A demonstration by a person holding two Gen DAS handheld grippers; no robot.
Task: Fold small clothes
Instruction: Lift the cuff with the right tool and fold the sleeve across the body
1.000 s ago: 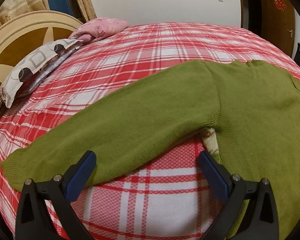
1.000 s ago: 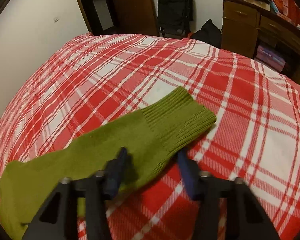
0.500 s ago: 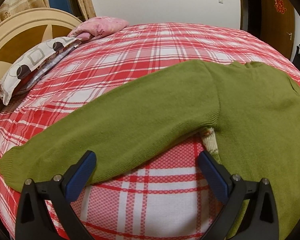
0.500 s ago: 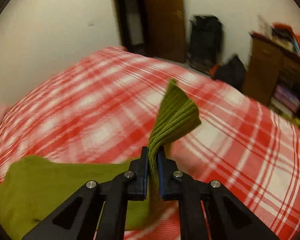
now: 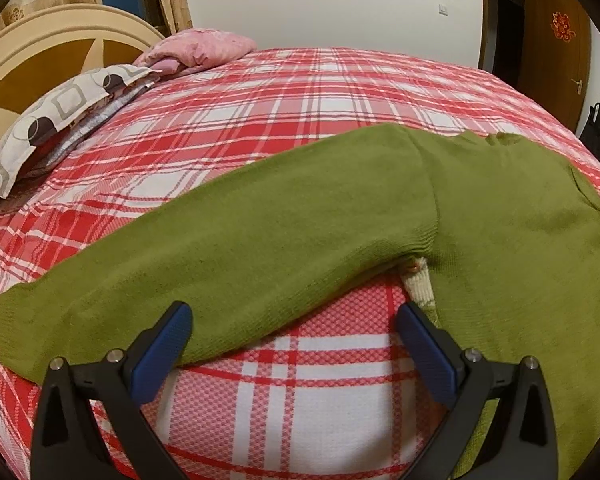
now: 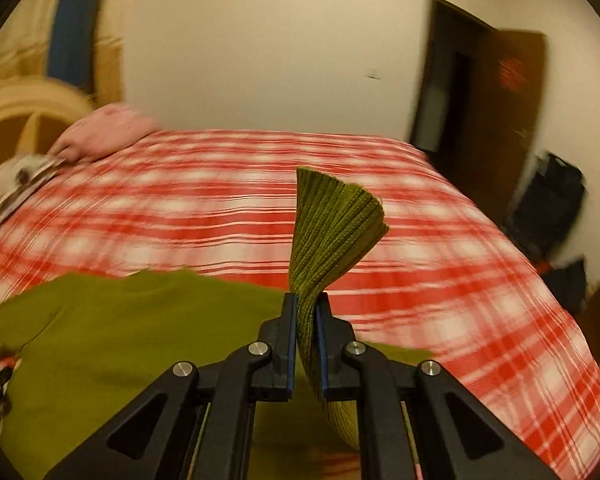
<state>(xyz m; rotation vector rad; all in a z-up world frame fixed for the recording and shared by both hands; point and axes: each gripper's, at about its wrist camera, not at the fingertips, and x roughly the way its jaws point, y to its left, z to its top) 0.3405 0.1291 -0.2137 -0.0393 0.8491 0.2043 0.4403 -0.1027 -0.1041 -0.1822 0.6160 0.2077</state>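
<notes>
— Red-and-white plaid bedspread point(image 5: 300, 92) fills both views, with a cream headboard point(image 5: 40, 52) at ten o'clock in the left wrist view and a pink pillow point(image 5: 204, 46) and a patterned pillow point(image 5: 60, 108) beside it. Where is the garment?

— The green sweater point(image 5: 520, 232) lies flat on the bedspread, its body toward three o'clock, one sleeve point(image 5: 220, 248) stretched out to eight o'clock.

— And the left gripper point(image 5: 296, 334)?

— Jaws spread wide, nothing between them. The left blue pad sits at the sleeve's lower edge; whether it touches, I cannot tell.

— The right gripper point(image 6: 306, 320)?

— Clamped tight on the ribbed cuff point(image 6: 332, 232) of the other sleeve, which fans out toward twelve o'clock, raised off the bed. The sweater's body shows at eight o'clock there. The background is blurred; a dark door point(image 6: 504, 100) stands at two o'clock.
</notes>
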